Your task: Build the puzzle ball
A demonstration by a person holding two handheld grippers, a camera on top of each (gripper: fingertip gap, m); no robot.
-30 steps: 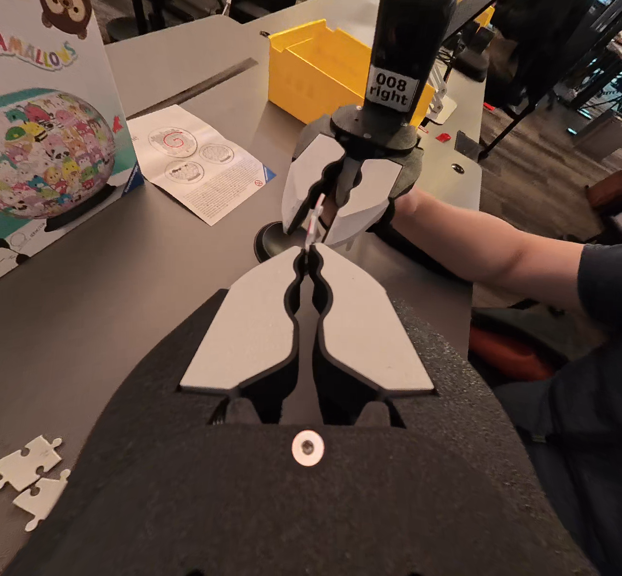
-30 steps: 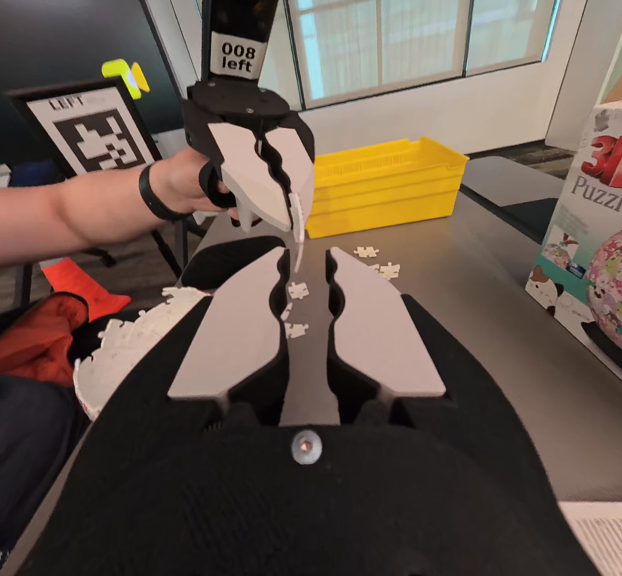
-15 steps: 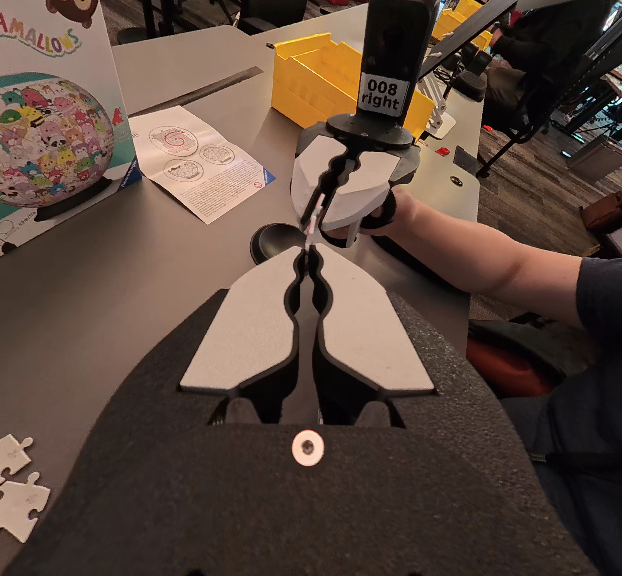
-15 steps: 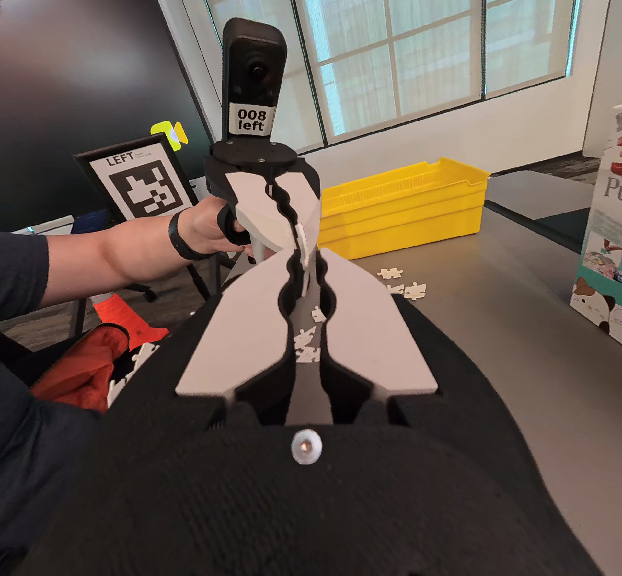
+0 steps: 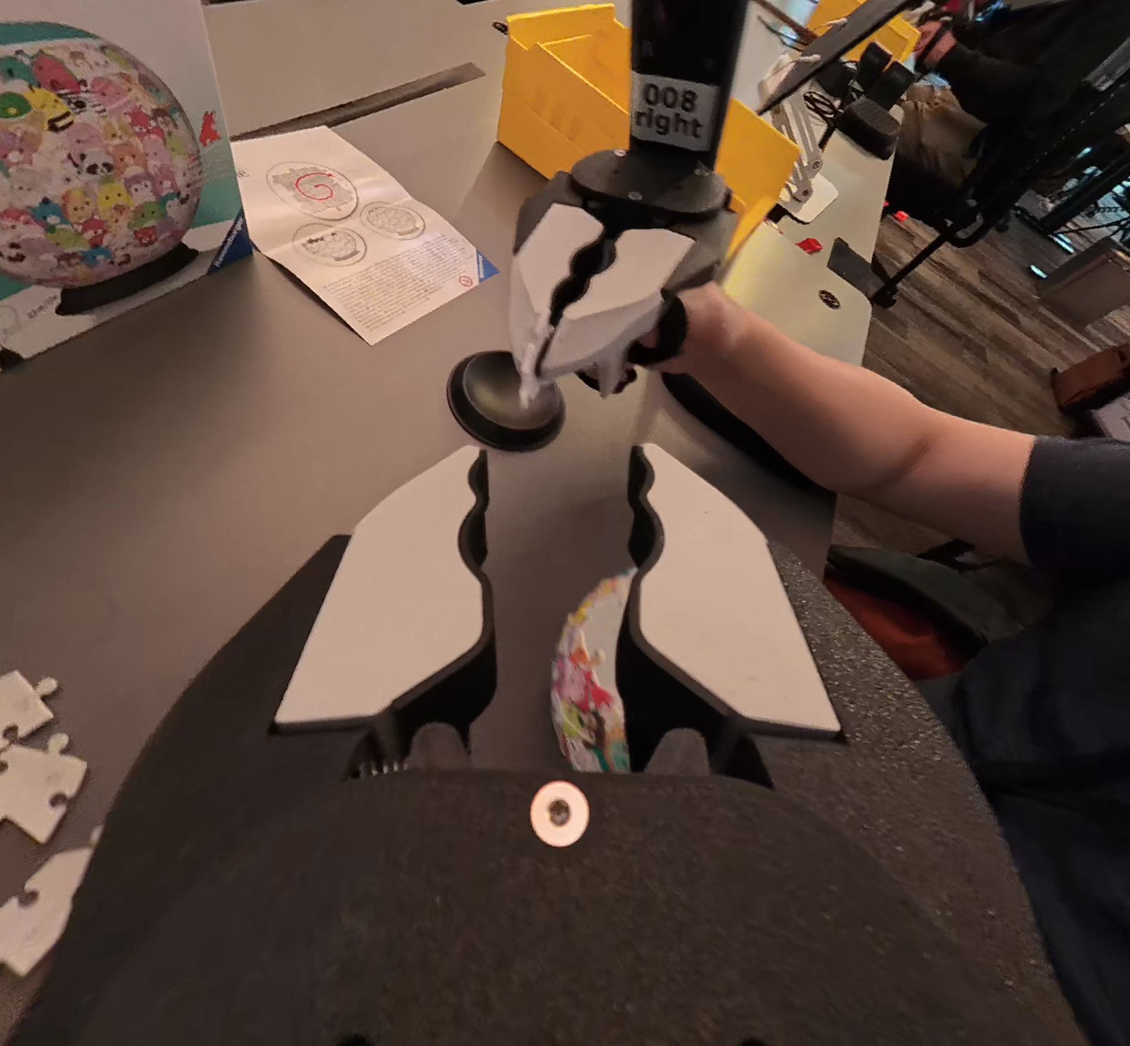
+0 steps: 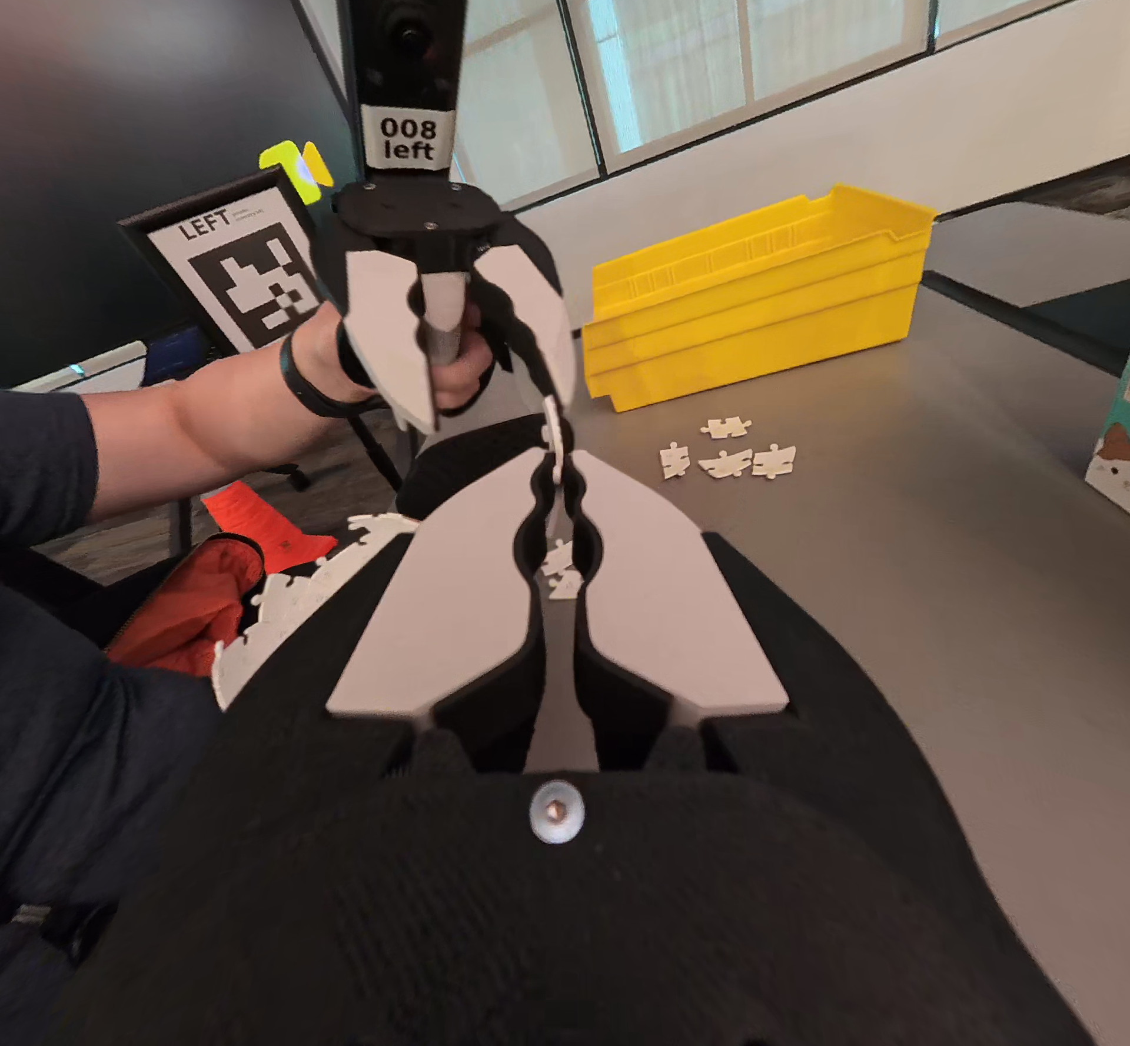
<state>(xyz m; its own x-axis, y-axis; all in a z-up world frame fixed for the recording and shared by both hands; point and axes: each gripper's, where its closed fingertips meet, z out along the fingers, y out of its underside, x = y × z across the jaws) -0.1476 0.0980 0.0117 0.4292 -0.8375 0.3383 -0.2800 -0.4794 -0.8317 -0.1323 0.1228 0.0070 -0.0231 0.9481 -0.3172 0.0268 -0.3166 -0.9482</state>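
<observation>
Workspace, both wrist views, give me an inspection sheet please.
Surface: grey table, mostly bare.
Job's things: puzzle piece in the right gripper; loose pieces; partly built ball shell; black stand.
Clutter: yellow bin; puzzle box; instruction sheet.
Grippers: left gripper open; right gripper shut on the piece.
Cables: nothing seen on the table.
Surroundings: windows, framed marker sign.

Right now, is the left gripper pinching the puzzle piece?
No, the left gripper's fingers are spread wide with nothing between them, while the right gripper has the white puzzle piece pinched at its tips.
</observation>
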